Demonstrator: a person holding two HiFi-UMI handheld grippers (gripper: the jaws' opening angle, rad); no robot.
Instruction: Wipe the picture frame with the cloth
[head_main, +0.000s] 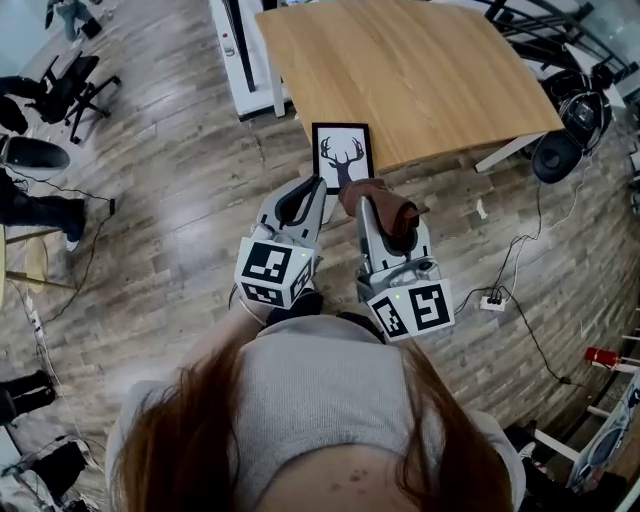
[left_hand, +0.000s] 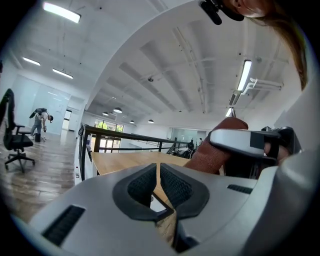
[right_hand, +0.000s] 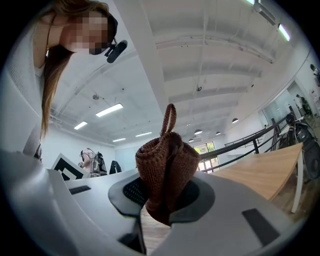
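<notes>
Hair (head_main: 190, 440) fills 6 o'clock of the head view, and above it two tongs point toward 12 o'clock side by side. The left tongs (head_main: 308, 195) are closed, and the one picture frame (head_main: 341, 155) is just beyond their tips at the near corner of the one worktop (head_main: 420, 70), though contact cannot be told. The right tongs (head_main: 385, 228) clamp the one brown cloth (head_main: 383, 200). In the left gripper view both pads meet with no gap, the cloth (left_hand: 220, 150) sits at 3 o'clock, and the worktop (left_hand: 125, 160) lies behind. In the right gripper view the bunched cloth (right_hand: 167, 165) is squeezed between the two pads, its loop stands up toward 12 o'clock, and the worktop (right_hand: 265, 170) is at 3 o'clock.
</notes>
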